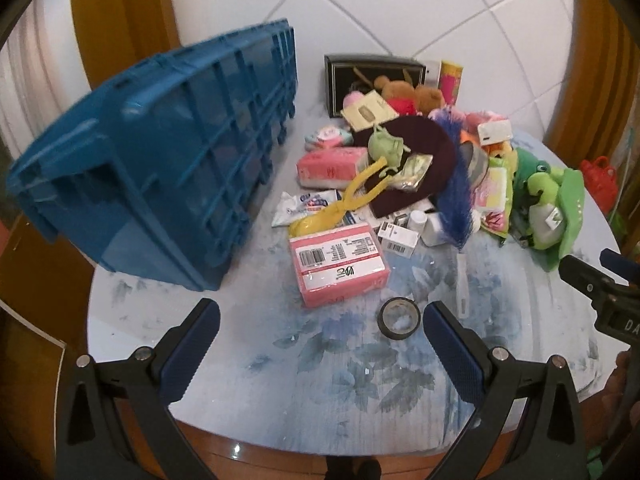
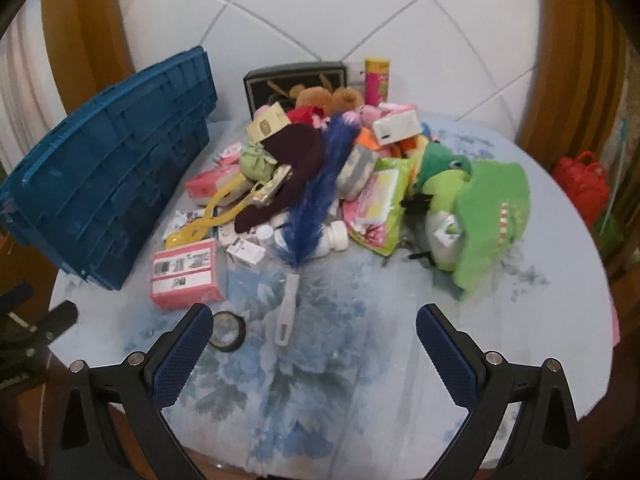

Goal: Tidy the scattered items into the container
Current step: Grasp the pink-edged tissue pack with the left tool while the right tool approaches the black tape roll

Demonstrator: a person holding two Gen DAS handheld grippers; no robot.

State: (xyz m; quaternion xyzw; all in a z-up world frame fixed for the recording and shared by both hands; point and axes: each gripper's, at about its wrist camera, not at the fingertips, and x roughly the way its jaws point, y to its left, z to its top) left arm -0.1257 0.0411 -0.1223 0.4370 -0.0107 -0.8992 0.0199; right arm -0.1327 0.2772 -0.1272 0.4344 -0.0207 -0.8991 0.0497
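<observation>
Left gripper (image 1: 320,320): spread wide, holding nothing, above the near edge of the table (image 1: 340,380).
Right gripper (image 2: 314,322): spread wide too, holding nothing, over the near middle of the table.
Crate (image 1: 160,152): blue, ribbed, on the left of the table, tilted, its outer wall facing the cameras; far and left of both grippers, touching neither.
Tape roll (image 1: 399,317): black, flat on the table, just inside the left gripper's right finger; in the right wrist view it lies just beside the right gripper's left finger.
Pink pack (image 1: 339,266): barcode label up, just beyond the left gripper's opening, between crate and tape roll.
Duster (image 2: 310,192): blue feathers, white handle pointing near, ahead of the right gripper and left of its centre.
Pile: further pink packs, yellow tongs (image 1: 348,196), a dark red cloth (image 1: 416,160), white bottles, small boxes, plush toys; far of both grippers.
Green plush (image 2: 480,216): right side of the pile, far right of the right gripper.
Black box (image 1: 368,76): at the far edge, against the tiled wall.
</observation>
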